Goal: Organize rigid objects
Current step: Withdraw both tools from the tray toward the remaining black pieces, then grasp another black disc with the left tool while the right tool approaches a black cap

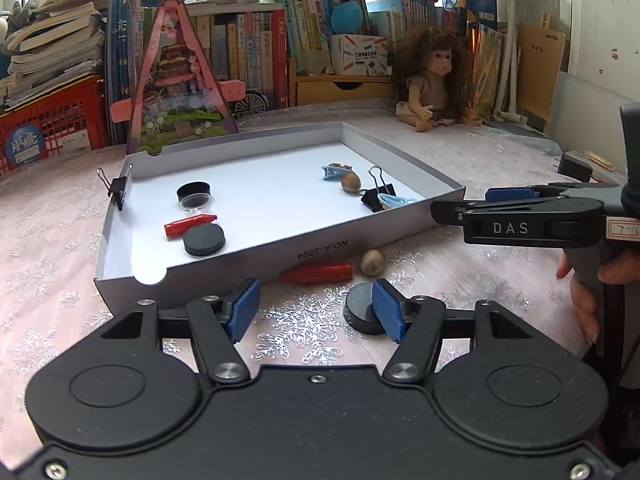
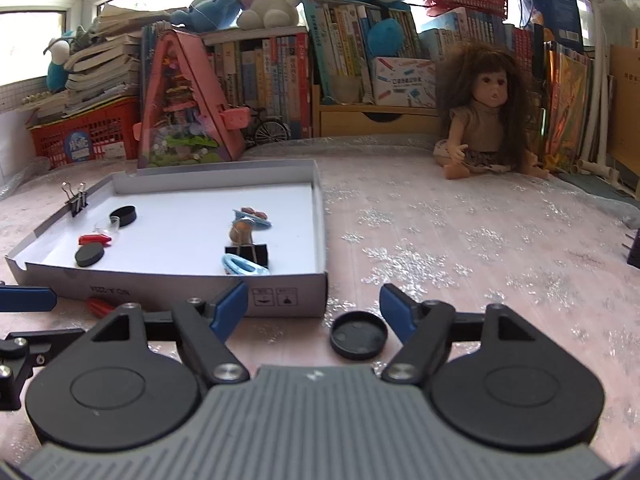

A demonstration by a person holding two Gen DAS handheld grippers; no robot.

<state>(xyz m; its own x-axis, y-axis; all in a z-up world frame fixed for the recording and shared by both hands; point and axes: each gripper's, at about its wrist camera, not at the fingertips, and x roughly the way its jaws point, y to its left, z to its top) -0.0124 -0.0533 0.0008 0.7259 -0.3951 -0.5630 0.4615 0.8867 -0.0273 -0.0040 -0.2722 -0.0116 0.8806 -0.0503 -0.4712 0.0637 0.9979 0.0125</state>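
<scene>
Item 1, nearest: left tool [image 1: 314, 310], jaws part-open, nothing gripped. A black disc [image 1: 362, 314] was seen lying on the pink counter [image 1: 52, 280], just beside the right-hand pad [image 1: 388, 312]; whether the pad touched it could not be told.

Item 2: right tool [image 2: 314, 312], jaws wide apart, empty. A black lid [image 2: 359, 335], hollow side up, was noted between the pads on the counter, nearer the right-hand one, ungripped.

Item 3, loose on counter in front of box: red whistle [image 1: 318, 273], small shell [image 1: 372, 262]. Not yet stowed.

Item 4: grey cardboard box [image 1: 280, 254], open top. Contents logged: red piece, black disc, clear-bottomed pot, two blue hair clips, nut-like obj., black binder clip; a second binder clip was fixed on the left wall.

Item 5, far: doll, book rows, red baskets, plush toys.

Risks, as judged: disc sat off-centre to left tool; if closed as placed, it would prob. be nudged aside, not caught. Shallow lid could be tipped or flicked by an uneven pinch. Both tools were working close together, so a clash was poss. Whistle and shell looked liable to roll if knocked.
</scene>
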